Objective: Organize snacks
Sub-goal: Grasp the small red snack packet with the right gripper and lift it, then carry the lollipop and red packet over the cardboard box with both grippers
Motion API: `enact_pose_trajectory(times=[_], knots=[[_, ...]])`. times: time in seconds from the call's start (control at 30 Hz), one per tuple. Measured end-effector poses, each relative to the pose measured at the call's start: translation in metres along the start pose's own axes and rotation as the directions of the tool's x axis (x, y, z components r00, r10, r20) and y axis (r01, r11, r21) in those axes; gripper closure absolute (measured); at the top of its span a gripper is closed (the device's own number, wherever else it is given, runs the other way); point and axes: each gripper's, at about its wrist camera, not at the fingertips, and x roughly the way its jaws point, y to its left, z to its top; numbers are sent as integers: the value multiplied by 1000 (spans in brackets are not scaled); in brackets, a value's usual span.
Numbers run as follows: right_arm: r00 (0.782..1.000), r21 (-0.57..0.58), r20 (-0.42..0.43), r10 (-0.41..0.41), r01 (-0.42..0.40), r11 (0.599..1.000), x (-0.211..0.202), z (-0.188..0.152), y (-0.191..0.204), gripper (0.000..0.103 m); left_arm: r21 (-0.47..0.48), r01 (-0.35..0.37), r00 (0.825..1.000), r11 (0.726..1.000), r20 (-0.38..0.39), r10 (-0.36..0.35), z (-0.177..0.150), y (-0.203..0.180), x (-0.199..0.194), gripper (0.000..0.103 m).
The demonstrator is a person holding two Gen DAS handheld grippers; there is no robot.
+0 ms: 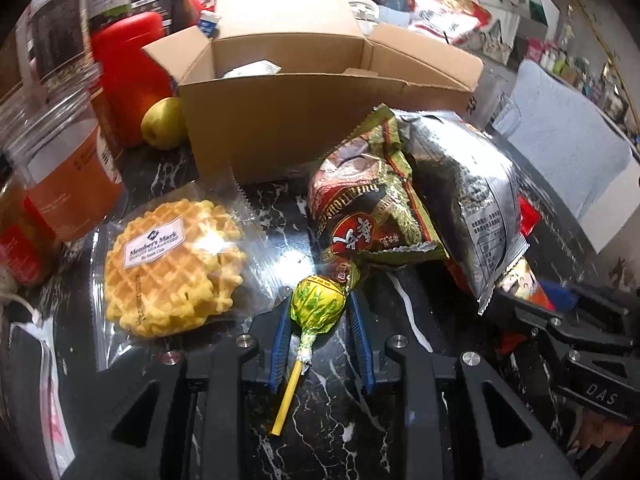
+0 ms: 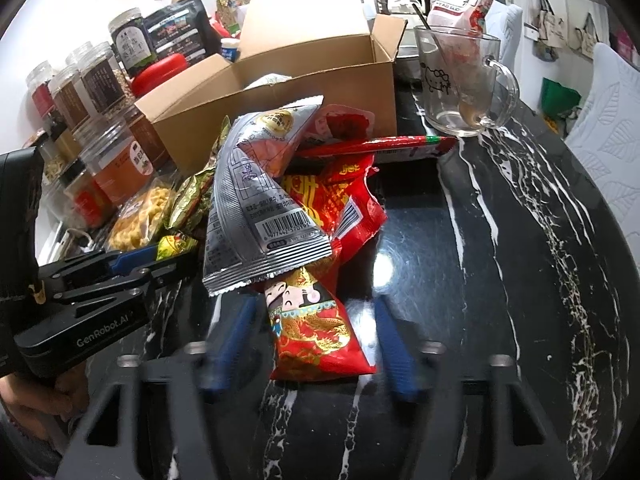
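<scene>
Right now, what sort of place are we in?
Most likely a home kitchen or dining area: a black marble tabletop crowded with snack jars, a glass mug and an open cardboard box.

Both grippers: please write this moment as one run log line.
left gripper: shut on lollipop | right gripper: open around red snack bag | cardboard box: open
</scene>
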Motion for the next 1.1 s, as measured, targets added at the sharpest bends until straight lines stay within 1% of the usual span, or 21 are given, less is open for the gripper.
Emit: enact_pose_trajectory(times=[0.07,0.1,0.2,0.37,0.5,0.57,0.67,0.87,1.0,1.1], knots=[[999,13,3,45,-45,999,-1,-3,-2,70,-18,10,1000,1000,9,-10,-3,3,-4,75],[999,14,5,46,-46,999,-2,-4,-2,70,-24,12,1000,1000,19,-12,-5,4,-7,77],[999,6,3,42,-42,999,-6,-8,-1,70,-25,30,999,999,30,-30,-10,5,-17,77],[998,8,6,62,-62,998,-16,-15,1,70,-2,50,998,999,34,-50,-18,2,-30,77],[994,30,7,110,-110,993,-27,-21,3,70,-5,70,997,998,31,-70,-22,3,-42,77],[993,33,11,121,-122,992,-32,-23,5,70,-5,74,996,997,41,-74,-23,4,-51,77],[990,24,24,137,-138,990,-41,-24,9,70,-6,86,994,996,69,-85,-20,3,-65,77],[982,2,59,178,-179,984,-55,-15,19,70,12,95,984,995,147,-96,0,-1,-93,77],[970,-36,109,216,-213,976,-70,0,29,70,32,99,971,995,216,-103,19,-3,-112,77],[968,-67,144,206,-198,978,-79,15,34,70,49,98,956,994,271,-108,34,-7,-124,77]])
